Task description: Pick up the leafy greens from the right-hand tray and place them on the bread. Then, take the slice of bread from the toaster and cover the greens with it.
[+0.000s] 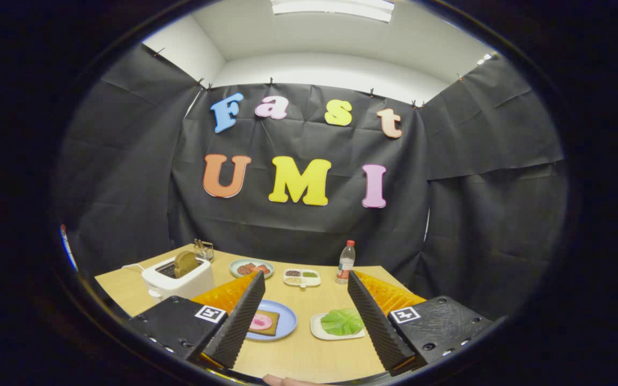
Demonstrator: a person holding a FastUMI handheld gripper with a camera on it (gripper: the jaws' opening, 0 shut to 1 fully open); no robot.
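My gripper is open, held above the near part of the wooden table, with nothing between its fingers. The leafy greens lie on a small white tray just inside the right finger. A slice of bread with a pink piece on top rests on a blue plate, partly behind the left finger. Beyond the left finger stands a white toaster with a brown slice of bread sticking up from its slot.
Farther back sit a plate with red slices, a small divided dish of condiments, a plastic bottle and a small clear holder behind the toaster. A fingertip shows at the table's near edge.
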